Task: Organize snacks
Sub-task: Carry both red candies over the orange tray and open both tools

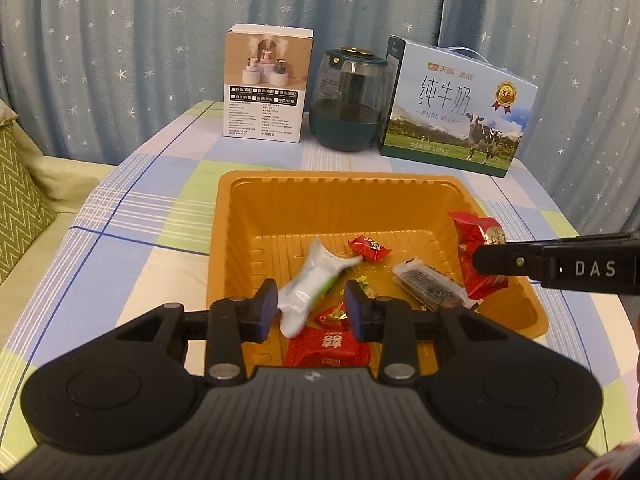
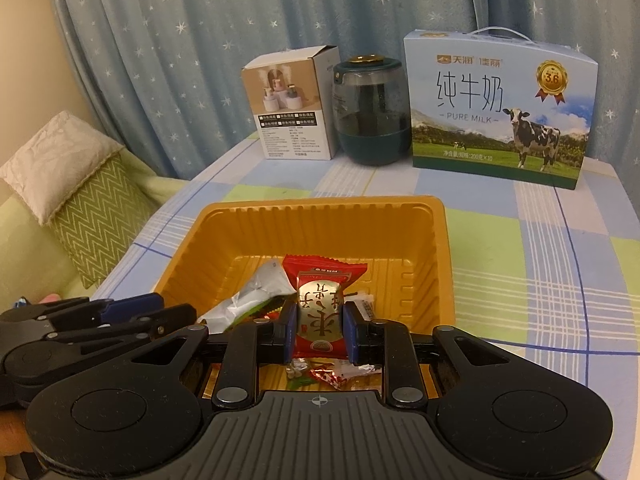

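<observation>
Holding the red-and-gold snack packet [image 2: 319,317] over the orange tray [image 2: 424,264], our right tongs [image 2: 319,330] pinch it across its middle; we judge it light, crinkly, slippery. Left tongs [image 1: 311,309] stand spread, the white pouch [image 1: 310,286] loose between them, soft, best gripped mid-body.

A home: star-print curtain [image 2: 168,40], sofa cushion [image 2: 80,216] (zigzag green), checked tablecloth [image 2: 540,248], milk carton [image 2: 496,108].
</observation>
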A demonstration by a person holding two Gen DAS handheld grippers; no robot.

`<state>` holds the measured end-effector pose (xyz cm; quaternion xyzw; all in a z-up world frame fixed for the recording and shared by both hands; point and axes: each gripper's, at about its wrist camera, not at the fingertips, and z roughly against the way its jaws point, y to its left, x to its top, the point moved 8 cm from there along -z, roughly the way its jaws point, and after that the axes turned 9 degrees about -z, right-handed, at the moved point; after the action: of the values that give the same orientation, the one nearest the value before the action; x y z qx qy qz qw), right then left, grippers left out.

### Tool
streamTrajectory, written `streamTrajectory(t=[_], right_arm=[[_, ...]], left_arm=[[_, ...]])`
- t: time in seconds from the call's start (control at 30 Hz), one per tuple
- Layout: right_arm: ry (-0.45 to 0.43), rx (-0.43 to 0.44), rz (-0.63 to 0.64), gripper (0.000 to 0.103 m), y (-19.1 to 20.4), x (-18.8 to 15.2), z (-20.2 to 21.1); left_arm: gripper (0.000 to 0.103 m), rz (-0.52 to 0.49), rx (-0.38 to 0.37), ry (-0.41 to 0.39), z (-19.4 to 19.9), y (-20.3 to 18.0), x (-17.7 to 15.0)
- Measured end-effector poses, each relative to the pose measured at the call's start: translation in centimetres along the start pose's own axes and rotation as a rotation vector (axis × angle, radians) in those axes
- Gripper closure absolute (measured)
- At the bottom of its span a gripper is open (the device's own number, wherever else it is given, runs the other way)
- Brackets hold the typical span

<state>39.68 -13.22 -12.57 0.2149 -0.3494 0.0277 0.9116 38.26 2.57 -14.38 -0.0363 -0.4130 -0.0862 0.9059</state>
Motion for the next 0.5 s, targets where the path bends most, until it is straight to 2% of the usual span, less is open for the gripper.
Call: streamTrajectory(t=[0.5], right_arm=[[-0.007, 0.009, -0.018, 0.078, 0.74, 0.35, -0.47]], left_arm=[[0.070, 0.025, -0.008, -0.010, 0.11, 0.19, 0.04]])
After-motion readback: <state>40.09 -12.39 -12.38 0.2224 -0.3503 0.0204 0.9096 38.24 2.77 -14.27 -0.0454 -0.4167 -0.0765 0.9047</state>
